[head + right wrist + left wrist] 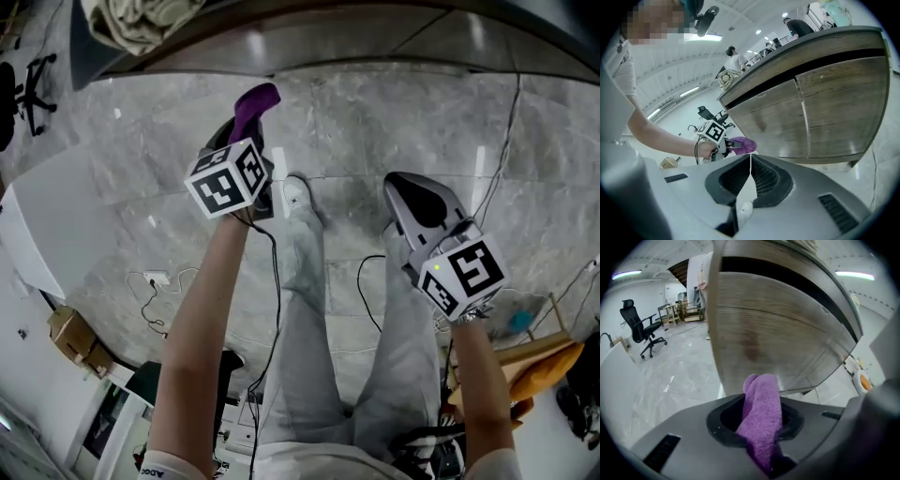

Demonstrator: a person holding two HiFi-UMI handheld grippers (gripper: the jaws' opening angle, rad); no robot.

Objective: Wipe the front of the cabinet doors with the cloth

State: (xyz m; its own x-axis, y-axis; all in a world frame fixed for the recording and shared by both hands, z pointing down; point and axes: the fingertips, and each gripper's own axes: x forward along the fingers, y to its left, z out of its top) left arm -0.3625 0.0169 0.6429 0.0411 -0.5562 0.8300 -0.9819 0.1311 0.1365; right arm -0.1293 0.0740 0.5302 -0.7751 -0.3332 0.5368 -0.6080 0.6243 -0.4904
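Observation:
My left gripper (pixel 246 131) is shut on a purple cloth (pixel 255 105), which sticks out past the fingertips toward the cabinet (pixel 328 42). In the left gripper view the cloth (pixel 761 413) hangs between the jaws, a short way from a brown wooden cabinet door (pixel 778 333); I cannot tell whether it touches. My right gripper (pixel 405 186) is held lower at the right, shut with nothing in it. In the right gripper view its jaws (pixel 750 159) meet in a thin line. That view also shows the left gripper (pixel 715 136), the cloth (pixel 743 145) and two cabinet doors (pixel 834 108).
A beige bundle (pixel 131 23) lies on the cabinet top. The person's legs and a white shoe (pixel 298 195) stand on the grey marble floor between the grippers. Cables (pixel 272 281) trail below. An office chair (pixel 640 329) stands far left, a cardboard box (pixel 75 337) lower left.

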